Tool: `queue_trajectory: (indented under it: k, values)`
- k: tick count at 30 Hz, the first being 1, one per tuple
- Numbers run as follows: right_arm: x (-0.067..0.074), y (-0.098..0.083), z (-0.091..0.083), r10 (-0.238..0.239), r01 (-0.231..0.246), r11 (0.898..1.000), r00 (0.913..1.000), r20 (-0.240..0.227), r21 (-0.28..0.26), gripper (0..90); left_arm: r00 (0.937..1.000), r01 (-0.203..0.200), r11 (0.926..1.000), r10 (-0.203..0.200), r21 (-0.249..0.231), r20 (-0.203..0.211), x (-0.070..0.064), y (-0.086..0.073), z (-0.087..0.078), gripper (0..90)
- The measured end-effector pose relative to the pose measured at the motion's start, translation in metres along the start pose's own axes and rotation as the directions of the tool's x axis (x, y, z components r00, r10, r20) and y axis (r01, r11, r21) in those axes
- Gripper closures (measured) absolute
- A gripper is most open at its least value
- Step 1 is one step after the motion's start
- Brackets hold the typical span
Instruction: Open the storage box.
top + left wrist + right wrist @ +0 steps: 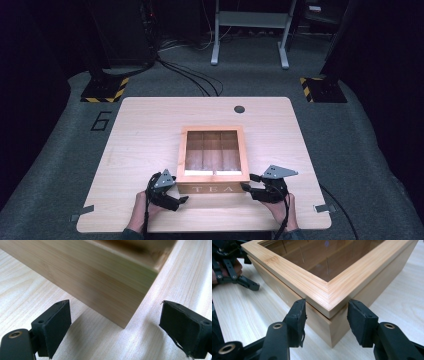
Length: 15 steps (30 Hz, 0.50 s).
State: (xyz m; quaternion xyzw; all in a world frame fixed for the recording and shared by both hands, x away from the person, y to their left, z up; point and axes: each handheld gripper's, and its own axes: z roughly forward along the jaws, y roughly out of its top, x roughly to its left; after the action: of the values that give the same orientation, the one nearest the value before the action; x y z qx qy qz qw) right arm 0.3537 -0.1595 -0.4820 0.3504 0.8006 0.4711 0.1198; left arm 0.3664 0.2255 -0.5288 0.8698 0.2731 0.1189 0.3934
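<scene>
At the near edge of the tabletop (150, 120): wooden tea box (329, 293), windowed lid down.
Rigid and probably fairly heavy, smooth wood sides that may slip, pane looks fragile, so take it by the lid frame or corners. Left tongs (115, 322) spread, clear of the left front corner. Right tongs (327, 315) spread astride the right front corner, pads not touching.

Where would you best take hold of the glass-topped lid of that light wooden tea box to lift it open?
Probably at the front edge of the light wooden lid frame, near the corner between the right gripper's open jaws. The frame overhangs the wooden tea box body slightly, leaving a lip and a seam. Come from the person's side, low, pinching or lifting the lip upward.
</scene>
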Motion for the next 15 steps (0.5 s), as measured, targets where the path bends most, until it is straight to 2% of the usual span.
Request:
queue_trajectory:
  k: [4, 5, 8, 9, 11, 12, 13, 15]
  values:
    - [0.000, -0.002, 0.000, 0.003, -0.003, 1.000, 1.0000, -0.001, -0.009, 49.7, 1.0000, -0.001, 1.0000, 0.001, -0.002, -0.003, 0.000, 0.000, 0.000, 10.0]
    - [0.000, -0.001, 0.000, -0.011, 0.011, 1.000, 0.9999, 0.003, -0.006, 49.0, 1.0000, 0.000, 1.0000, 0.000, -0.002, -0.001, 0.000, 0.000, 0.000, 10.0]
    - [0.002, 0.001, -0.003, -0.019, 0.020, 1.000, 0.9997, 0.017, -0.012, 43.4, 1.0000, -0.001, 1.0000, 0.001, -0.005, -0.008, 0.000, 0.000, 0.000, 9.9]
    - [0.002, 0.002, -0.005, -0.019, 0.020, 1.000, 0.9991, 0.038, -0.008, 39.7, 1.0000, -0.001, 1.0000, 0.001, -0.006, -0.009, 0.000, 0.000, 0.000, 9.9]
    - [0.001, 0.002, -0.007, -0.017, 0.018, 1.000, 0.9990, 0.041, -0.013, 37.9, 0.9999, -0.003, 1.0000, 0.003, -0.007, -0.012, 0.000, 0.000, -0.001, 9.9]
    - [-0.001, 0.000, -0.012, -0.007, 0.008, 1.000, 0.9980, 0.062, -0.020, 33.7, 0.9999, 0.005, 1.0000, -0.005, -0.009, -0.010, 0.000, 0.000, -0.001, 9.9]
    - [-0.001, 0.000, -0.012, -0.007, 0.008, 1.000, 0.9980, 0.062, -0.020, 33.7, 0.9999, 0.005, 1.0000, -0.005, -0.009, -0.010, 0.000, 0.000, -0.001, 9.9]
    - [-0.007, -0.005, -0.019, 0.006, -0.005, 1.000, 0.9955, 0.094, -0.016, 28.8, 0.9999, 0.011, 0.9999, -0.011, -0.005, -0.008, 0.000, 0.000, 0.000, 9.9]
